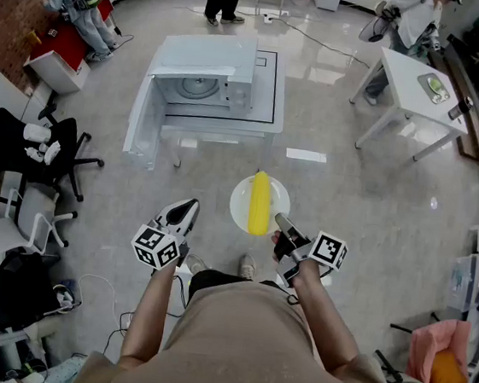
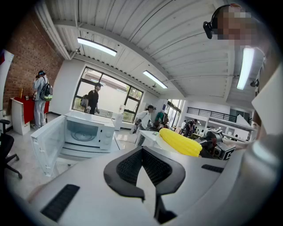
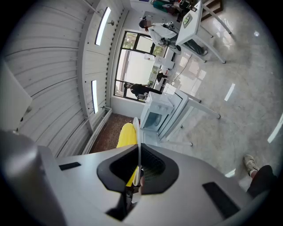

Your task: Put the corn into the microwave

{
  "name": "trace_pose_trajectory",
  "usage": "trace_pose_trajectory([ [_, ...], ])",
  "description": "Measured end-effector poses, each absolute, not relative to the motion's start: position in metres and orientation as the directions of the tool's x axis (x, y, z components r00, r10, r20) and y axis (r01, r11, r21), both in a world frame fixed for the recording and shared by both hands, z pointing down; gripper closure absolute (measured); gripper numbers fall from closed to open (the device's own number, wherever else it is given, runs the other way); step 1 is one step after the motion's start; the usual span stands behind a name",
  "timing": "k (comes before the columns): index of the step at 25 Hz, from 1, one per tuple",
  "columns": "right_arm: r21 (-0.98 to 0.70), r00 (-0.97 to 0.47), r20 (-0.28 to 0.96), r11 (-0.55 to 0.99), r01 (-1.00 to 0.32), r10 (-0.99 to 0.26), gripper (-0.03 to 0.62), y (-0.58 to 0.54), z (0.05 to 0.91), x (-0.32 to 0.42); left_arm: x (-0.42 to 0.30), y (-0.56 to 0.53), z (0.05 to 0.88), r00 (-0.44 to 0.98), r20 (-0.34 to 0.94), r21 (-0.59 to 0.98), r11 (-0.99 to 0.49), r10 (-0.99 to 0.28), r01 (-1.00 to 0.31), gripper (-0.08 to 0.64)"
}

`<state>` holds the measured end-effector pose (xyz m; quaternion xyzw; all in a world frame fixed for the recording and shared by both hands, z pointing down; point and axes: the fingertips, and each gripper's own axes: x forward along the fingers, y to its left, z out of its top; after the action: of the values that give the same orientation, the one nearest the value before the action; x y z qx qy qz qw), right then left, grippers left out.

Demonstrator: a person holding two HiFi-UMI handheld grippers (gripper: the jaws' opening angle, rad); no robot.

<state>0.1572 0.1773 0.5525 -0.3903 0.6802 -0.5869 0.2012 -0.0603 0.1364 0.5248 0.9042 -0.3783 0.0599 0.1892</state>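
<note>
A yellow corn cob (image 1: 259, 202) lies on a white plate (image 1: 238, 215) that hangs in the air over the floor. My right gripper (image 1: 280, 223) is shut on the plate's near right rim; the right gripper view shows the thin plate (image 3: 138, 132) edge pinched between the pads, with the corn (image 3: 127, 134) behind it. My left gripper (image 1: 188, 205) is to the left of the plate, shut and holding nothing. The white microwave (image 1: 205, 75) stands ahead on a low white table, and its door (image 1: 141, 124) is swung open to the left. From the left gripper view I see the microwave (image 2: 86, 132) cavity and the corn (image 2: 179, 142) at right.
A white table (image 1: 411, 81) stands at the back right. Black office chairs (image 1: 30, 145) and cables crowd the left side. A pink bag (image 1: 439, 359) sits at the right. People stand at the far end of the room. Grey floor lies between me and the microwave.
</note>
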Motion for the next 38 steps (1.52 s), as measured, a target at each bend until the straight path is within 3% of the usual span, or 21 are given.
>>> trace_pose_trajectory([
  [11,-0.965,-0.608,0.176,-0.015,-0.261,-0.774,0.575,0.177,0.551,0.173,-0.031,0.132,0.515,0.713,0.235,0.279,-0.657,-0.66,-0.7,0.555],
  [25,-0.969,-0.661,0.072,0.104,-0.224,-0.747,0.575,0.174,0.524,0.181,-0.012,0.146,0.506,0.695,0.224,0.252,-0.648,-0.683,-0.718,0.555],
  [38,-0.971,-0.662,0.087,0.085,-0.223,-0.744,0.575,0.17,0.529,0.184,-0.02,0.152,0.505,0.677,0.252,0.231,-0.636,-0.692,-0.736,0.555],
])
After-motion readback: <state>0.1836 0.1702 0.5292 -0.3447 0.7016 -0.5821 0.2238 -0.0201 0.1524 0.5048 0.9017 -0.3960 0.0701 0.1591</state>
